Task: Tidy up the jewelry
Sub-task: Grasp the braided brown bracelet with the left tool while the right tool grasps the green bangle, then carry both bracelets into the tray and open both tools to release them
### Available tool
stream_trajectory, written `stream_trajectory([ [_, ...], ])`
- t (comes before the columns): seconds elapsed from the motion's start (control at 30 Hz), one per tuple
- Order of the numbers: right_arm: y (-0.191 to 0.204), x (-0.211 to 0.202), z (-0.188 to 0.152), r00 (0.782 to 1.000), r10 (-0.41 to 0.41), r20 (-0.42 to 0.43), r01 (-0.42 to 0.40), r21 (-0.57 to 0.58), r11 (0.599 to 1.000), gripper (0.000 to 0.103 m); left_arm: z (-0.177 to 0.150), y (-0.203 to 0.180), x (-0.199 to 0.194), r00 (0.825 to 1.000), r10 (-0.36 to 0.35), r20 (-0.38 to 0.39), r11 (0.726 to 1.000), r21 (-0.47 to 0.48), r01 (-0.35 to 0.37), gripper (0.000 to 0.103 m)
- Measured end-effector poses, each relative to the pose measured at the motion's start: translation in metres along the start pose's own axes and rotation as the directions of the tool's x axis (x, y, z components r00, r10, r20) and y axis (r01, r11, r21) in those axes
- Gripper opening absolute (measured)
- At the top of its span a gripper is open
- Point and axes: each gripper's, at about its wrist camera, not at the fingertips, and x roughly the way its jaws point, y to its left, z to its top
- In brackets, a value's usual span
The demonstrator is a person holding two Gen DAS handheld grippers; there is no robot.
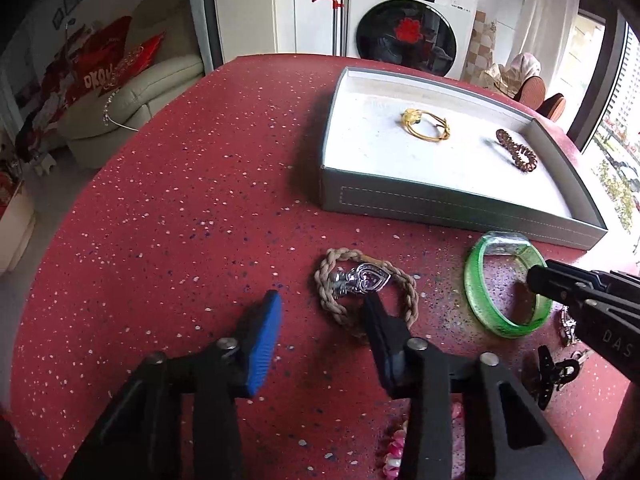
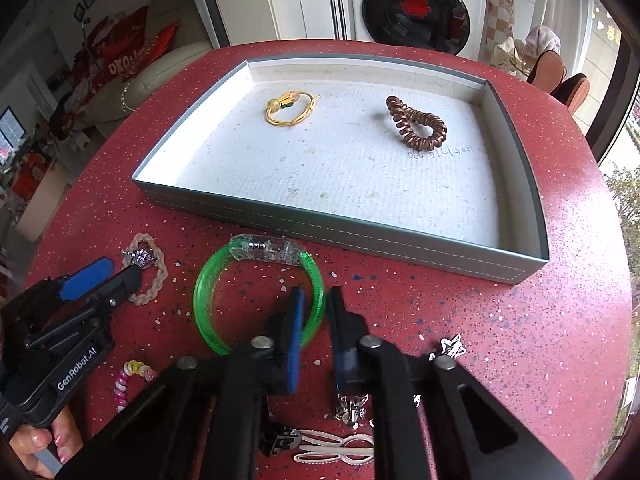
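— Well, how are the two grippers set?

— The left gripper (image 1: 322, 308) is held wide open low over the red speckled table (image 1: 168, 208), nothing gripped; its right-hand finger lies over the braided bracelet (image 1: 366, 296), whose silver heart charm (image 1: 370, 278) is seen just past the fingertip. The right gripper (image 2: 316, 300) is opened only narrowly, and the near side of the green bangle (image 2: 260, 288) is straddled by its fingers (the blue-padded one inside the ring, the other outside); whether the pads actually press on the band cannot be told.

— And where is the jewelry placed?

— Two pieces are found inside the grey tray (image 2: 360, 236) on its white lining: a gold bangle (image 2: 290, 108) toward the far left and a brown coil hair tie (image 2: 416, 122) toward the far right, well apart. The green bangle is laid flat just before the tray's near wall, the braided bracelet to its left. Nearer the cameras, a pink and yellow coil tie (image 2: 130, 380), white hair clips (image 2: 336, 446) and a small silver star piece (image 2: 452, 346) are left on the table.
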Motion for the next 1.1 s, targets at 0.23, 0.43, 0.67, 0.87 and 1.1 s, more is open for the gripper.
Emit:
stream_trajectory([
  [0.23, 0.0, -0.005, -0.001, 1.0, 0.009, 0.019, -0.008, -0.01, 1.0, 0.008, -0.002, 0.012, -0.004, 0.999, -0.049, 0.003, 0.999, -0.016, 0.049, 0.025],
  [0.43, -0.002, -0.02, 0.003, 0.998, 0.025, 0.055, -0.024, -0.014, 1.0, 0.008, -0.002, 0.019, -0.02, 0.996, -0.08, 0.051, 0.997, -0.011, 0.08, 0.025],
  [0.67, -0.005, -0.033, 0.007, 0.995, 0.046, 0.085, -0.046, -0.002, 0.999, 0.008, 0.006, 0.024, -0.039, 0.99, -0.105, 0.099, 0.994, -0.01, 0.106, 0.025],
  [0.87, -0.01, -0.046, 0.014, 0.992, 0.054, 0.113, -0.055, 0.008, 0.998, 0.008, 0.018, 0.018, -0.05, 0.982, -0.134, 0.133, 0.991, 0.006, 0.135, 0.025],
  [1.1, -0.028, -0.062, 0.035, 0.987, 0.029, 0.157, -0.035, 0.036, 0.999, 0.008, 0.041, 0.001, -0.058, 0.972, -0.169, 0.165, 0.985, 0.054, 0.163, 0.025],
])
